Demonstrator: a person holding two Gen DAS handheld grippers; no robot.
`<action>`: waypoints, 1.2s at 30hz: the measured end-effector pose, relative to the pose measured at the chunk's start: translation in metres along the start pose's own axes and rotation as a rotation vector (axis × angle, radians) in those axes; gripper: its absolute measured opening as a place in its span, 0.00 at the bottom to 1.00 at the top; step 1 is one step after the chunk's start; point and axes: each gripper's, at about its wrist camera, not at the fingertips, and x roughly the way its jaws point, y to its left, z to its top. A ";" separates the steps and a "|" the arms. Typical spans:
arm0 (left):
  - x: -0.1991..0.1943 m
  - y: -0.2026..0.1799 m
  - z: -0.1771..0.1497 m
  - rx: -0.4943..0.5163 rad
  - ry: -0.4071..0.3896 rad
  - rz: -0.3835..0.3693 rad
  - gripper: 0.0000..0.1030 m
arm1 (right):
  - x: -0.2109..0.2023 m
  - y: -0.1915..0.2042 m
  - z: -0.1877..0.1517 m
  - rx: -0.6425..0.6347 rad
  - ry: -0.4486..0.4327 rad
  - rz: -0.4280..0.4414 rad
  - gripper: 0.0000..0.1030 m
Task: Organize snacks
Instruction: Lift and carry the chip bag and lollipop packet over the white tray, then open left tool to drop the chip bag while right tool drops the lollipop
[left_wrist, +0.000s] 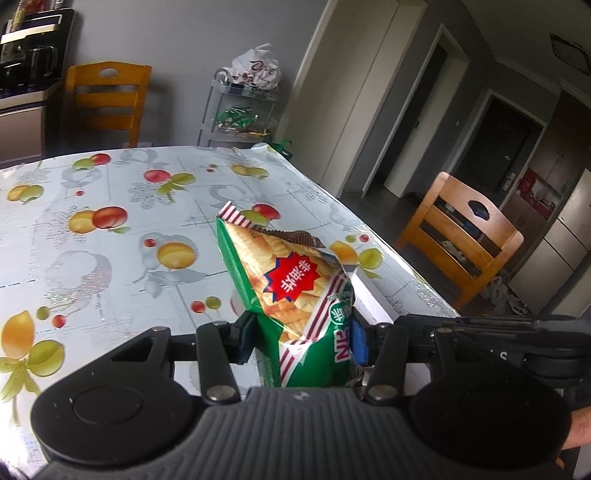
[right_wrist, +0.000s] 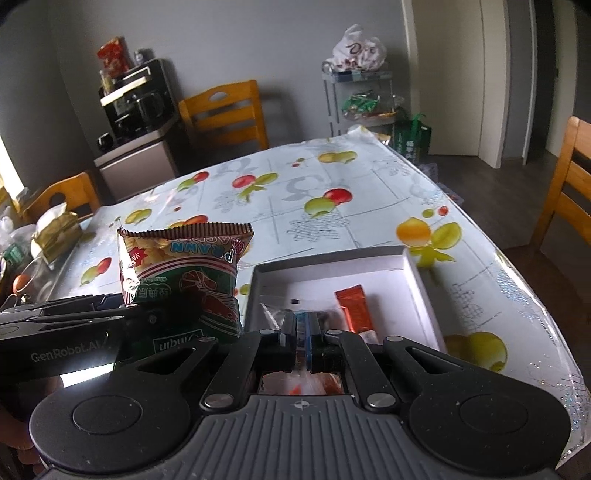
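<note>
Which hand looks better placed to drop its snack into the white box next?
Right, probably. The right gripper, shut on a small packet, is already over the white box; the left gripper holds the prawn cracker bag beside it.

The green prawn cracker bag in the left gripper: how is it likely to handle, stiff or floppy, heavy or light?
The prawn cracker bag looks puffed and stands up from the left gripper, so probably light and air-filled. Its creased, folded top suggests thin film that buckles easily. The glossy surface may slip; the contents likely crush under a hard squeeze.
</note>
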 end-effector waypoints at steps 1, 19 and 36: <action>0.002 -0.003 0.000 0.007 0.004 -0.003 0.46 | 0.000 -0.002 -0.001 0.005 0.001 -0.003 0.06; 0.036 -0.023 -0.011 0.057 0.108 -0.083 0.46 | -0.002 -0.021 -0.004 0.050 0.007 -0.036 0.06; 0.067 -0.038 -0.018 0.121 0.191 -0.097 0.68 | -0.003 -0.033 -0.003 0.068 0.014 -0.063 0.06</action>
